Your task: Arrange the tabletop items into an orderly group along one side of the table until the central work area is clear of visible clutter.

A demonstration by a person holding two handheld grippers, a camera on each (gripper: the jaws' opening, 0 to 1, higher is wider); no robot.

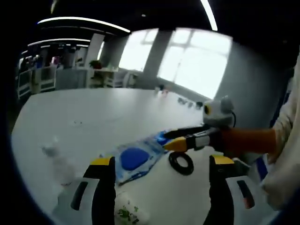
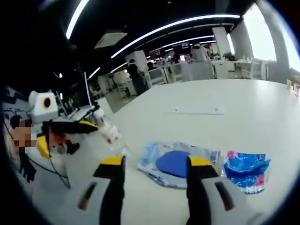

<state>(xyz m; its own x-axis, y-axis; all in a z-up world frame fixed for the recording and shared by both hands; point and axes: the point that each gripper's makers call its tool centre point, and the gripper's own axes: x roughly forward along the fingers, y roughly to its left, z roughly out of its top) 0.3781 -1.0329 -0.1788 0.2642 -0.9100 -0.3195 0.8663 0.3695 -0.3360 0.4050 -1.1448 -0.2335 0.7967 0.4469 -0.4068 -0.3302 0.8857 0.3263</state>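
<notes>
White counter (image 1: 93, 117), large, mostly bare; items lying in a loose cluster near both grippers.

Item: clear packet with blue disc (image 1: 134, 158), lying flat just ahead of the left gripper (image 1: 161, 165); the same packet (image 2: 178, 163) is sitting directly ahead of the right gripper (image 2: 157, 165), partly framed by its fingers.

Item: black ring (image 1: 181, 163), lying flat on the counter, just beside the packet's edge.

Item: clear plastic bottle (image 1: 60, 164), lying well to one side of the packet; in the right gripper view a clear bottle with a red-marked label (image 2: 108, 132) is standing near the other gripper.

Item: blue and pink wrapper (image 2: 247, 169), crumpled, lying just beside the packet, apart from it.

Item: small packet with green print (image 1: 126, 212), lying low between the left fingers, blurred.

Left gripper: fingers standing wide apart, holding nothing. Right gripper: fingers standing wide apart, holding nothing; seen from the left gripper view it is reaching in from the side with its tips near the packet's far corner, contact unclear.

Risks, as judged: the thin packet is lying flat, so fingers closing on it may slide over the film and miss; both grippers are converging on one spot and may collide; a sweep could knock the ring away or topple the bottle.
</notes>
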